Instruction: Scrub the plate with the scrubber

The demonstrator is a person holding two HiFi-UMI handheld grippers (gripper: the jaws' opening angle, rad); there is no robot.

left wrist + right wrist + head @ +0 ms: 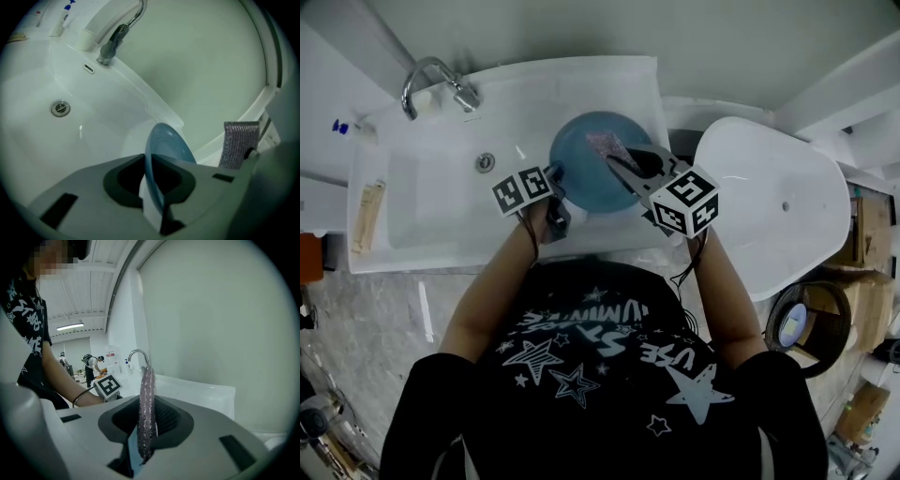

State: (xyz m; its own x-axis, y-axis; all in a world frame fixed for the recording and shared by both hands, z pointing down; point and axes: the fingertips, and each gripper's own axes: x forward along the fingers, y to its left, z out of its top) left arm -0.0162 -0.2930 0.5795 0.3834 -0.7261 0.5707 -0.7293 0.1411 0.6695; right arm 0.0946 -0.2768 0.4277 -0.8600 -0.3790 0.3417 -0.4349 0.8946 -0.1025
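Observation:
A round blue plate (592,178) hangs tilted over the right part of the white sink (441,216). My left gripper (557,180) is shut on the plate's left rim. In the left gripper view the plate (166,147) stands edge-on, pinched between the jaws of the left gripper (152,187). A sparkly purple-grey scrubber (606,145) lies against the plate's face, with my right gripper (625,169) shut on it. The right gripper view shows the scrubber (146,404) edge-on, clamped in the right gripper (143,427). From the left gripper view the scrubber (240,143) shows to the right of the plate.
A chrome faucet (431,80) stands at the sink's back left, and the drain (486,162) is mid-basin. A large white rounded lid (778,202) sits to the right. A tube (367,216) lies on the sink's left ledge. A bin (806,323) stands on the floor at right.

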